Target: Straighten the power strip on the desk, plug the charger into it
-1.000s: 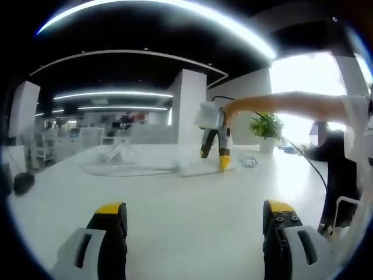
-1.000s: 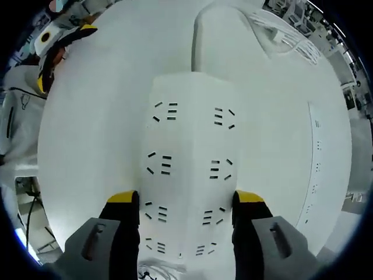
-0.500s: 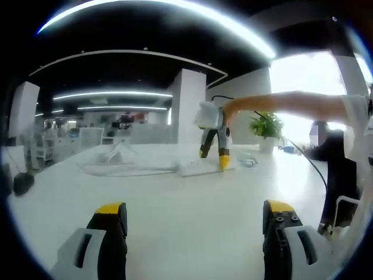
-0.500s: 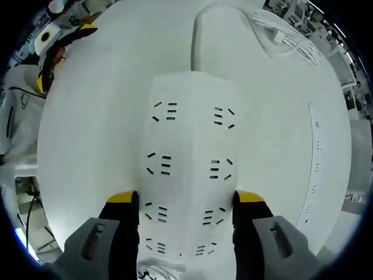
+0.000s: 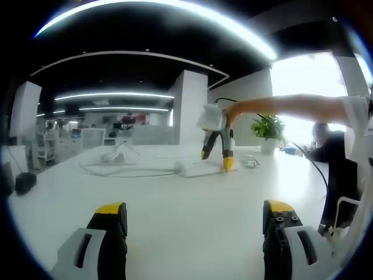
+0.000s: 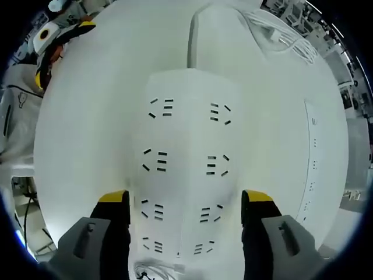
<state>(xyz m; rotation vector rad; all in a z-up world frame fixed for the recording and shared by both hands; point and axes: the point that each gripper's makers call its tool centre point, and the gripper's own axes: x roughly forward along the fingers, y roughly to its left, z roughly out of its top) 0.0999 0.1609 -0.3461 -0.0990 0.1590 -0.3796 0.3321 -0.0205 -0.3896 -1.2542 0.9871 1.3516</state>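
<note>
In the right gripper view a wide white power strip (image 6: 183,175) with two rows of sockets lies on the white desk (image 6: 87,146), its cord (image 6: 191,41) running away from me. My right gripper (image 6: 185,204) points down over the strip's near end. It is open, with one jaw on each side of the strip and a small gap to each edge. A white charger with coiled cable (image 6: 274,32) lies beyond. In the left gripper view my left gripper (image 5: 195,219) hangs open over bare desk, and the right gripper (image 5: 215,153) stands far off over the strip (image 5: 198,168).
A long narrow socket bar (image 6: 312,169) runs along the desk's right side. A thin white cable (image 6: 154,271) lies by the strip's near end. The left gripper (image 6: 55,35) sits at the desk's far left corner. A person's arm (image 5: 280,105), a plant (image 5: 267,127) and a black object (image 5: 23,182) are around the desk.
The right gripper's jaws have spread a little and come off the power strip's sides. The left gripper has stayed still.
</note>
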